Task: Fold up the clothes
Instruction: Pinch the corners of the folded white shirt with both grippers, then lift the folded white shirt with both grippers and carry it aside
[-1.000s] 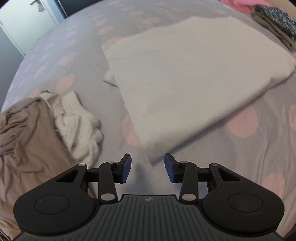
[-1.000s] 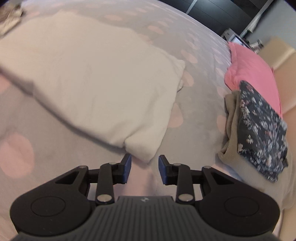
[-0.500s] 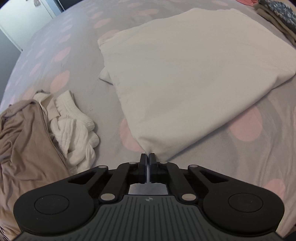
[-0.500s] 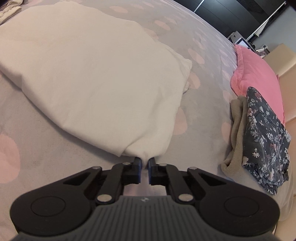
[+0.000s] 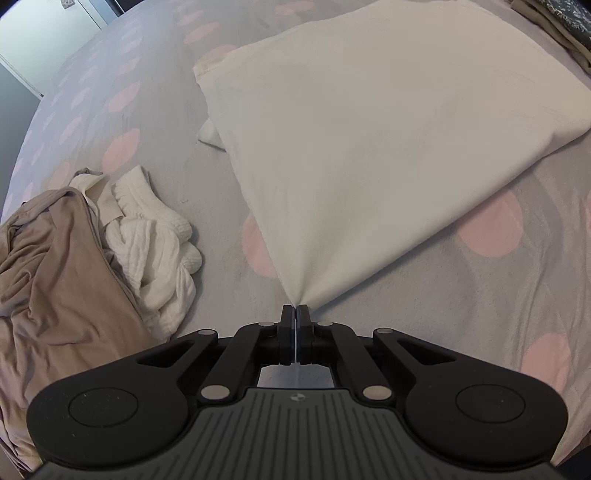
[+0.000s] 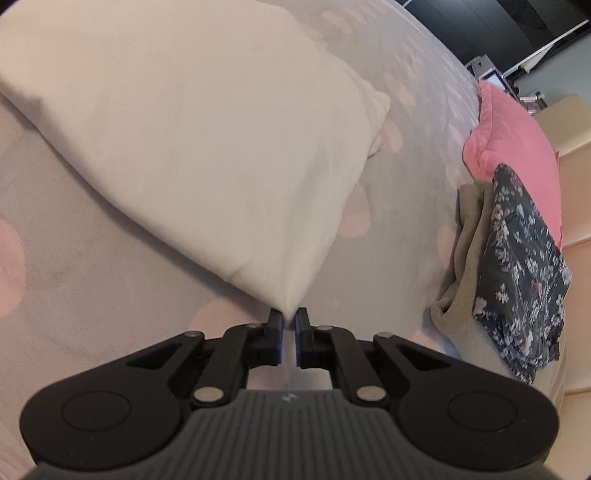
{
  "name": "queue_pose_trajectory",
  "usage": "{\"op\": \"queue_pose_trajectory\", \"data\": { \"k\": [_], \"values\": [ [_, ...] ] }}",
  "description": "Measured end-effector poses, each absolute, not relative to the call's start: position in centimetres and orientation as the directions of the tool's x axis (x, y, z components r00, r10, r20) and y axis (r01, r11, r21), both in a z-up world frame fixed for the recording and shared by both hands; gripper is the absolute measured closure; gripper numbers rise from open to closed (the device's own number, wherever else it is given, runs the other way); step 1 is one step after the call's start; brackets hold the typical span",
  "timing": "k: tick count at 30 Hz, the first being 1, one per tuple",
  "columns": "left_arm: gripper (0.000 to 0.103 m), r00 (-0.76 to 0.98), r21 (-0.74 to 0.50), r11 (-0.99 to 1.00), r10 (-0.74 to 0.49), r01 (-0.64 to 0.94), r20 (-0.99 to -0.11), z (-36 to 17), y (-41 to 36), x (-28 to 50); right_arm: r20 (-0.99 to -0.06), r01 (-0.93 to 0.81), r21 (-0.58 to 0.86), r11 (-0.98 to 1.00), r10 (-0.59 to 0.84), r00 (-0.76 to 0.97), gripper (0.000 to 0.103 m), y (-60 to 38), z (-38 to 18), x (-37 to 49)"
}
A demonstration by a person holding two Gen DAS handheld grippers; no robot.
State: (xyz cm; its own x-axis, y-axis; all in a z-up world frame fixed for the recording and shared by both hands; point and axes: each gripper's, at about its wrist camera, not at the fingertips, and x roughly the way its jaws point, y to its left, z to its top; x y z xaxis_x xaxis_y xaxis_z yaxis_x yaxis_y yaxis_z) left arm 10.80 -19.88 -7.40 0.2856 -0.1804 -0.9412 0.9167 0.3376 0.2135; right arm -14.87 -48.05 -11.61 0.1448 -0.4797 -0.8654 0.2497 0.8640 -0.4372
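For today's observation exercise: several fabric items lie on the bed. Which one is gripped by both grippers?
The big cream cloth: the left gripper and right gripper each pinch a corner. The beige garment, white knit and floral piece lie untouched.

The left view's frame edge is cutting off the tan garment (image 5: 55, 280) and the folded stack (image 5: 554, 22) at top right. The right tongs (image 6: 289, 317) are hiding the cream cloth's (image 6: 207, 140) pinched corner; far shelves are blurring.
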Motion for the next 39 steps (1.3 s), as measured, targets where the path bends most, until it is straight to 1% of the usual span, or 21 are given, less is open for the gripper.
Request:
{"op": "queue_pose_trajectory", "data": {
  "k": [2, 4, 5, 6, 7, 11, 12, 14, 16, 18, 21, 24, 25, 29, 30, 32, 34, 38, 39],
  "values": [
    [0.103, 0.304, 0.234, 0.336, -0.175, 0.912, -0.936, -6.9, -19.6, 10.8, -0.871, 0.274, -0.450, 0.850, -0.486, 0.076, 0.095, -48.7, -11.9, -15.4],
    [0.103, 0.323, 0.242, 0.345, -0.199, 0.907, -0.925, -6.3, -19.0, 10.9, -0.857, 0.344, -0.464, 0.816, -0.512, 0.058, 0.093, -49.7, -11.7, -16.2],
    [0.103, 0.345, 0.251, 0.368, -0.217, 0.896, -0.913, -5.9, -18.8, 11.0, -0.850, 0.380, -0.469, 0.797, -0.525, 0.050, 0.086, -50.2, -11.5, -16.6],
    [0.103, 0.367, 0.259, 0.390, -0.236, 0.884, -0.900, -5.5, -18.5, 11.2, -0.846, 0.419, -0.458, 0.784, -0.529, 0.066, 0.082, -50.6, -11.0, -16.9],
    [0.103, 0.391, 0.267, 0.410, -0.257, 0.872, -0.884, -5.1, -18.4, 11.4, -0.842, 0.459, -0.441, 0.771, -0.532, 0.085, 0.081, -51.0, -10.5, -17.1],
    [0.103, 0.461, 0.297, 0.454, -0.309, 0.840, -0.832, -3.6, -18.4, 11.5, -0.788, 0.613, -0.395, 0.684, -0.596, 0.157, 0.081, -51.9, -8.0, -17.4],
    [0.103, 0.478, 0.300, 0.472, -0.320, 0.829, -0.818, -3.2, -18.4, 11.6, -0.780, 0.649, -0.367, 0.666, -0.601, 0.176, 0.081, -52.1, -7.3, -17.4],
    [0.103, 0.474, 0.274, 0.502, -0.327, 0.820, -0.818, -2.6, -18.6, 11.9, -0.768, 0.713, -0.292, 0.637, -0.601, 0.222, 0.082, -52.6, -6.0, -17.4],
    [0.103, 0.474, 0.255, 0.528, -0.336, 0.810, -0.814, -2.0, -18.7, 12.1, -0.757, 0.756, -0.228, 0.613, -0.600, 0.258, 0.083, -52.9, -5.0, -17.5],
    [0.103, 0.484, 0.256, 0.526, -0.358, 0.811, -0.798, -1.6, -18.8, 11.9, -0.729, 0.764, -0.212, 0.609, -0.619, 0.291, 0.083, -52.6, -4.3, -17.5],
    [0.103, 0.480, 0.281, 0.453, -0.419, 0.846, -0.771, -1.2, -19.1, 10.7, -0.677, 0.695, -0.283, 0.661, -0.651, 0.343, 0.083, -51.1, -4.1, -16.8],
    [0.102, 0.496, 0.353, 0.367, -0.446, 0.861, -0.745, -1.7, -19.6, 8.8, -0.665, 0.607, -0.330, 0.723, -0.634, 0.394, 0.082, -49.8, -4.5, -16.2],
    [0.099, 0.500, 0.377, 0.338, -0.455, 0.863, -0.737, -1.9, -19.8, 8.1, -0.660, 0.571, -0.354, 0.741, -0.630, 0.409, 0.082, -49.1, -4.7, -16.1],
    [0.099, 0.519, 0.487, 0.200, -0.473, 0.850, -0.712, -3.5, -20.4, 5.3, -0.635, 0.375, -0.491, 0.786, -0.618, 0.464, 0.081, -46.0, -6.2, -15.2],
    [0.099, 0.523, 0.516, 0.158, -0.478, 0.842, -0.706, -4.2, -20.5, 4.5, -0.630, 0.317, -0.521, 0.792, -0.608, 0.484, 0.078, -45.1, -6.7, -15.2],
    [0.097, 0.521, 0.565, 0.063, -0.483, 0.823, -0.704, -5.6, -20.5, 3.0, -0.620, 0.212, -0.582, 0.785, -0.597, 0.509, 0.054, -43.5, -7.7, -15.2],
    [0.089, 0.519, 0.608, -0.029, -0.489, 0.793, -0.701, -7.0, -20.3, 1.6, -0.626, 0.090, -0.628, 0.773, -0.571, 0.532, 0.043, -42.0, -9.1, -15.3],
    [0.081, 0.541, 0.707, -0.227, -0.504, 0.669, -0.674, -11.0, -19.4, -1.0, -0.649, -0.118, -0.698, 0.707, -0.554, 0.522, 0.043, -40.1, -12.0, -15.9],
    [0.076, 0.545, 0.724, -0.278, -0.505, 0.631, -0.670, -12.1, -19.1, -1.5, -0.649, -0.153, -0.710, 0.688, -0.553, 0.522, 0.043, -39.8, -12.6, -16.0]
  ]
}}
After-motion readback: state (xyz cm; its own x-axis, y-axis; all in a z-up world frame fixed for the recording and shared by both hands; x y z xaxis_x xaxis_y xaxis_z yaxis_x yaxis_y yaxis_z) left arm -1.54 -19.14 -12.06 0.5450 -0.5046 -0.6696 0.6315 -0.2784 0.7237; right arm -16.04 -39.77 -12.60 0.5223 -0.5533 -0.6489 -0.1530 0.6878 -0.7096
